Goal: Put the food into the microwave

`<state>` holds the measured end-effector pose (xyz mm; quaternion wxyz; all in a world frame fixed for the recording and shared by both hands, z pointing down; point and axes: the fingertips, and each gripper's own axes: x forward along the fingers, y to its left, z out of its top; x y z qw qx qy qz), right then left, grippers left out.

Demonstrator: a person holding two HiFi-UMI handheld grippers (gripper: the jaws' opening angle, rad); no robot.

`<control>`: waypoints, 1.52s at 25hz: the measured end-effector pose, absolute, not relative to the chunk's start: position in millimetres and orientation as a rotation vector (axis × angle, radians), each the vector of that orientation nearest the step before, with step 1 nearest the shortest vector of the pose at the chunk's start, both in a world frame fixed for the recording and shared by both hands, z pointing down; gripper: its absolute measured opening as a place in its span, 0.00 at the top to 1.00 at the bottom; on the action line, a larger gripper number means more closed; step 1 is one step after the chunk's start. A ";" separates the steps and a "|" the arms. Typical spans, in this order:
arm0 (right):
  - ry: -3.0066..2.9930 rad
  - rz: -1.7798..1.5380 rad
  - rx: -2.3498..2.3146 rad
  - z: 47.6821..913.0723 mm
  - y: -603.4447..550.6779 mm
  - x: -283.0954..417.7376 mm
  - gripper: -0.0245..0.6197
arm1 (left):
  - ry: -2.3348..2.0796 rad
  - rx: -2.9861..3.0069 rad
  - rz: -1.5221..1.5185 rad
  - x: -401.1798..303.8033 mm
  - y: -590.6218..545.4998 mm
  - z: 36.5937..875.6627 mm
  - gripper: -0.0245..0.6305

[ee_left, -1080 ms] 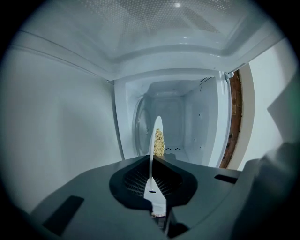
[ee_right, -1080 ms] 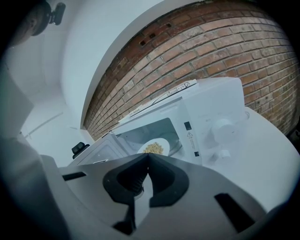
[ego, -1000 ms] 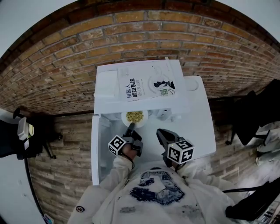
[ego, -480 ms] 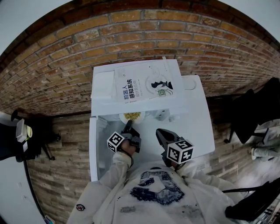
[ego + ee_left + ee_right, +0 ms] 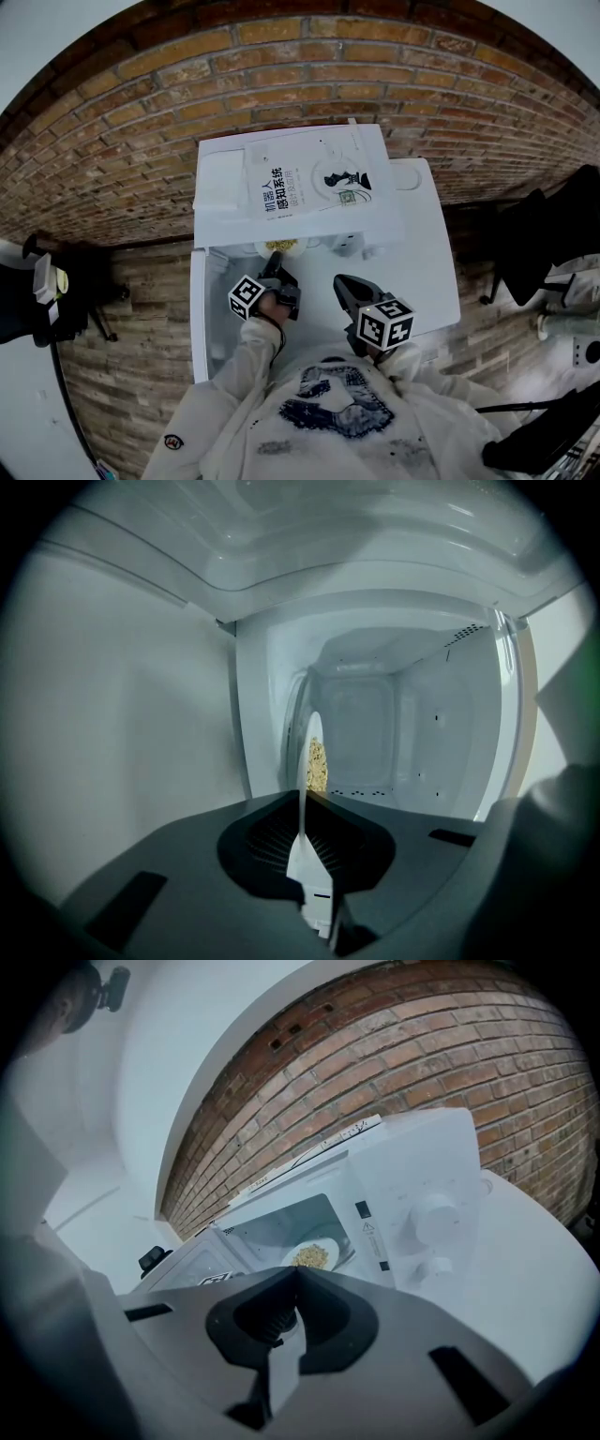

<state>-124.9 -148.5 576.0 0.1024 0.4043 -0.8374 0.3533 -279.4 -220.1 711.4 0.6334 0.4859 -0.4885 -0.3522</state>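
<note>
A white plate of yellow grainy food (image 5: 281, 247) shows only its near rim under the front edge of the white microwave (image 5: 225, 183). My left gripper (image 5: 275, 272) is shut on that rim. The left gripper view looks into the microwave cavity (image 5: 394, 742), with the plate (image 5: 304, 761) edge-on between the jaws and the food (image 5: 318, 764) on it. My right gripper (image 5: 347, 292) hangs over the table, apart from the plate, shut on nothing. From the right gripper view the plate (image 5: 312, 1255) sits in the microwave's opening (image 5: 281, 1227).
The microwave door (image 5: 202, 309) stands open to the left. A printed sheet (image 5: 314, 183) lies on the microwave's top. Two knobs (image 5: 431, 1218) sit on its right panel. The white table (image 5: 427, 272) stands against a brick wall (image 5: 112, 159); a black chair (image 5: 534, 244) is at right.
My left gripper has carried the plate forward into the microwave's opening; most of the plate has gone under the microwave's top. The right gripper has stayed in place.
</note>
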 end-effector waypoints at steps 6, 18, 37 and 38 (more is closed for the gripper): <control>-2.469 1.052 1.193 577.3 -148.9 -123.9 0.94 | -1.113 1.110 -0.806 -277.2 -221.2 711.0 0.93; -2.472 1.054 1.191 575.3 -148.8 -123.0 0.94 | -1.103 1.122 -0.786 -272.2 -221.0 707.1 0.93; -2.482 1.073 1.200 575.6 -145.2 -121.5 0.94 | -1.037 1.168 -0.763 -254.1 -204.7 697.7 0.85; -2.482 1.074 1.200 575.5 -145.0 -121.6 0.94 | -1.035 1.168 -0.762 -254.1 -203.6 697.8 0.85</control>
